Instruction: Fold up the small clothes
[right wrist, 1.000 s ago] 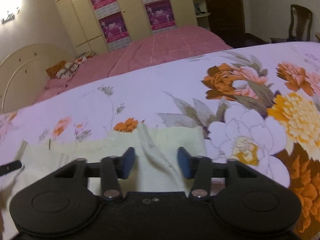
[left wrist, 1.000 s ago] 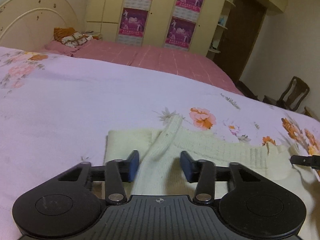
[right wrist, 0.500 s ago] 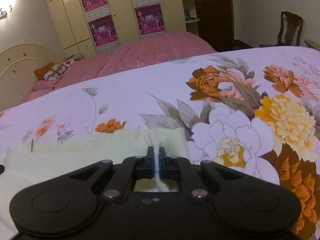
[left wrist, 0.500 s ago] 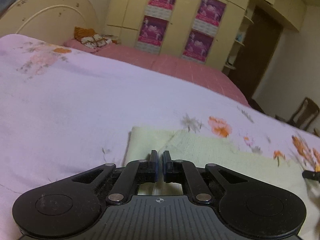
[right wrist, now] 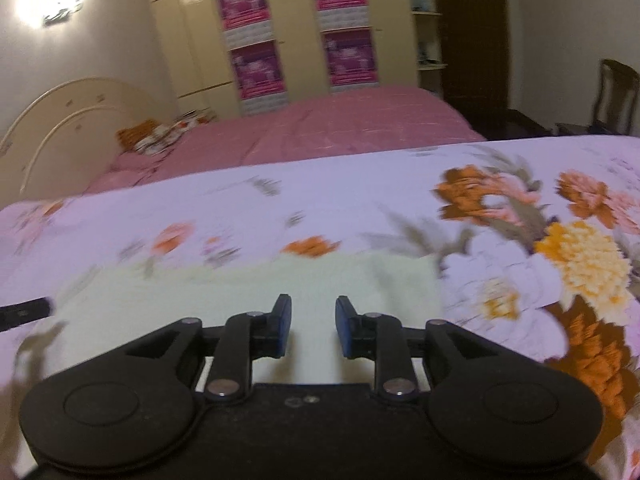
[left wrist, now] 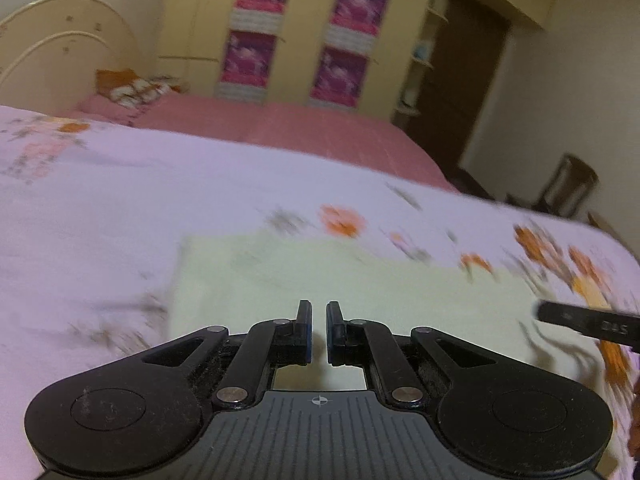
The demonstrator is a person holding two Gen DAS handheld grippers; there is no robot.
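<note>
Pale yellow knit garment [left wrist: 360,280] is lying flat on the floral bedspread [left wrist: 120,200], at 12 o'clock from both grippers. Left gripper [left wrist: 319,332] and right gripper [right wrist: 310,330]: jaws opening, nothing between them. Soft, light, floppy; I'd pinch corner edges.

A home bedroom: bed [right wrist: 320,128] with headboard [right wrist: 60,120], wardrobe [right wrist: 300,32].

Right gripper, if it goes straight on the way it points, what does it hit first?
Most likely the pale garment lying on the floral bedspread just ahead of the right gripper, whose jaws are opening with nothing between them.
</note>
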